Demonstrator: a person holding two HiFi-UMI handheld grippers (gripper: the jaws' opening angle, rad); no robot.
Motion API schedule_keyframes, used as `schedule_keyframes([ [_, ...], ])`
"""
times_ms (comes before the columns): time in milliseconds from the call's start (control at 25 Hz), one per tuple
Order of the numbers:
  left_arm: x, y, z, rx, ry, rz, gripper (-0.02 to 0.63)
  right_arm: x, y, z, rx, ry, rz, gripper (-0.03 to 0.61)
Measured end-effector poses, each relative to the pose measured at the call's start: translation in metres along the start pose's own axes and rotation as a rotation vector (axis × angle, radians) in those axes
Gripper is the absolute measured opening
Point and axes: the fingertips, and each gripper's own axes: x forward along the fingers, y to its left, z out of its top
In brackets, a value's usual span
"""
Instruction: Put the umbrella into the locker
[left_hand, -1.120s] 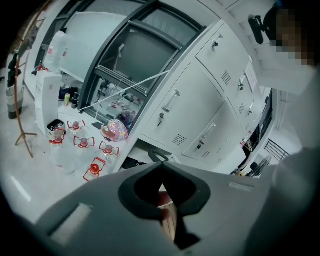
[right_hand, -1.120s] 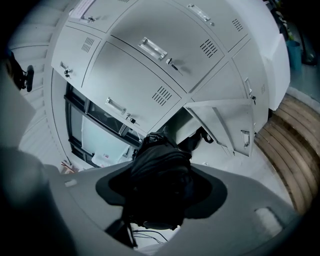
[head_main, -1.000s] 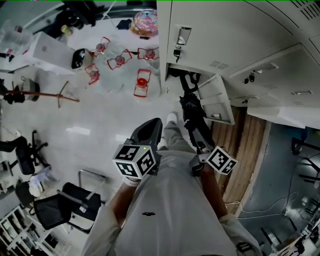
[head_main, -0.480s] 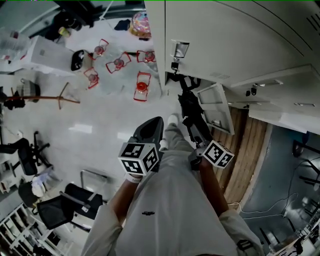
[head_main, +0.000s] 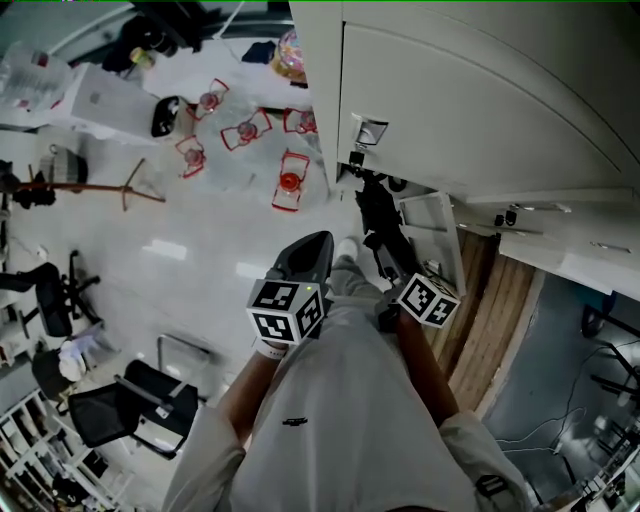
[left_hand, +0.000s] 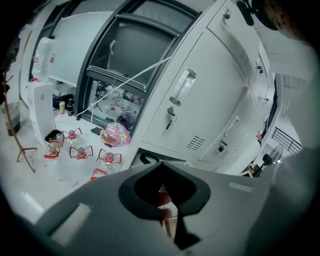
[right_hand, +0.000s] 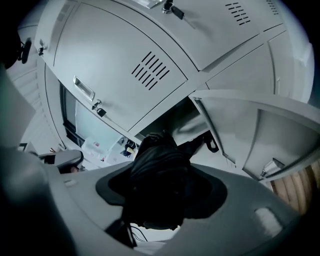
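The right hand-held gripper (right_hand: 161, 176), forearm stretched forward and slanting down, is clamped on the folded black umbrella (head_main: 376, 222). The umbrella's far end reaches the open locker (head_main: 450, 110) compartment. The left hand-held gripper (head_main: 318, 244) beside it is closed and empty.

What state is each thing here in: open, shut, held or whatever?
Black folded umbrella: closed up, gripped, far end at the open compartment.
Lower grey metal locker door: swung open.
Right gripper: shut on the umbrella.
Left gripper: shut, empty.
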Motion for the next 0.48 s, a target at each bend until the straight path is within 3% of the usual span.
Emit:
schedule_keyframes([
  [480, 0.022, 0.006, -0.009, -0.007, 0.018, 0.046, 0.018, 0.031, -0.004, 0.017, -0.020, 0.010, 0.016, 0.272],
])
